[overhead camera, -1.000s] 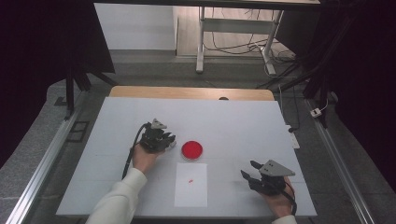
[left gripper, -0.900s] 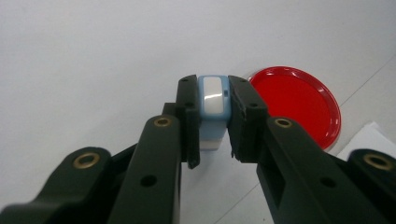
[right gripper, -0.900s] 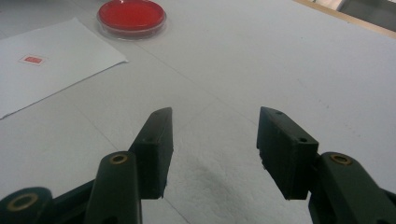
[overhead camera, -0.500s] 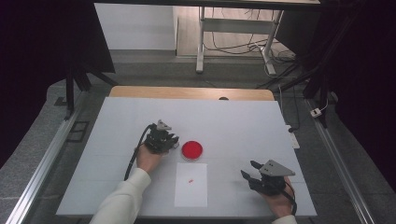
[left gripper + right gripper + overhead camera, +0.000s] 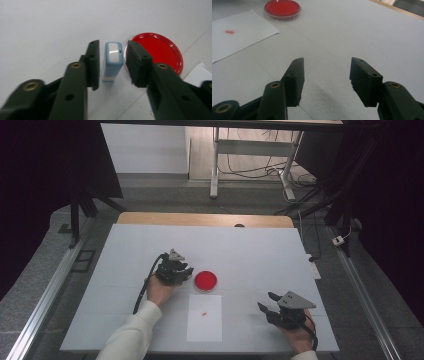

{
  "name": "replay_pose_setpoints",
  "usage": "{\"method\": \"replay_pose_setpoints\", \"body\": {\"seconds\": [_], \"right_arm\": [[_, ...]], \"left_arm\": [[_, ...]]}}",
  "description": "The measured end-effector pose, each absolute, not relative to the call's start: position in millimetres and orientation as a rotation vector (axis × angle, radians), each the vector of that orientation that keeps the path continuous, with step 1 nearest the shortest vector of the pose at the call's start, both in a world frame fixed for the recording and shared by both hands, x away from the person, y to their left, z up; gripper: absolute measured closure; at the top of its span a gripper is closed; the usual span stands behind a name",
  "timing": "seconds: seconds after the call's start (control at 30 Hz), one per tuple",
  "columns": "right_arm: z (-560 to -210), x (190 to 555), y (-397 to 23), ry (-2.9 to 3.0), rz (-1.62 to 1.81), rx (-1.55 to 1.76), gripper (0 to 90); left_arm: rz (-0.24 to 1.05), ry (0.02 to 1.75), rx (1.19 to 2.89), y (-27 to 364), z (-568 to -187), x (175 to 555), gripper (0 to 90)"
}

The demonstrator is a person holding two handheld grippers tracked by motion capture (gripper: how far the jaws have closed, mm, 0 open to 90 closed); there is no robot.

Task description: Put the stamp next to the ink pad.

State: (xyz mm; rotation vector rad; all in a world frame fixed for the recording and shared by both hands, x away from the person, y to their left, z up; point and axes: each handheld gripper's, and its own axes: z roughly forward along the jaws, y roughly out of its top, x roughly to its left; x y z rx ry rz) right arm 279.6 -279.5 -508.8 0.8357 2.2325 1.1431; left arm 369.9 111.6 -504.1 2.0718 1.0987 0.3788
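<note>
The stamp stands upright on the surface, just left of the red ink pad as seen from above. The paper below the pad already bears one red mark, so the stamping looks done and the stamp set down. The left gripper has just been opening; its fingers flank the stamp without pressing. The right gripper, well right of the pad, rests half-open and empty.
</note>
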Motion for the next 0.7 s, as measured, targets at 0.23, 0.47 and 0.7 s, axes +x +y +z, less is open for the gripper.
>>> {"method": "replay_pose_setpoints", "body": {"seconds": [0.23,0.47,0.7], "right_arm": [[-509,279,-279,2.231,1.148,0.835,45.1],[-508,280,-282,2.224,1.156,0.835,45.0],[-507,281,-286,2.213,1.171,0.830,44.9]], "left_arm": [[0.385,1.083,2.029,117,-495,362,42.8],[0.392,1.010,2.020,125,-483,341,34.9],[0.382,0.958,2.021,136,-475,318,34.4]]}}
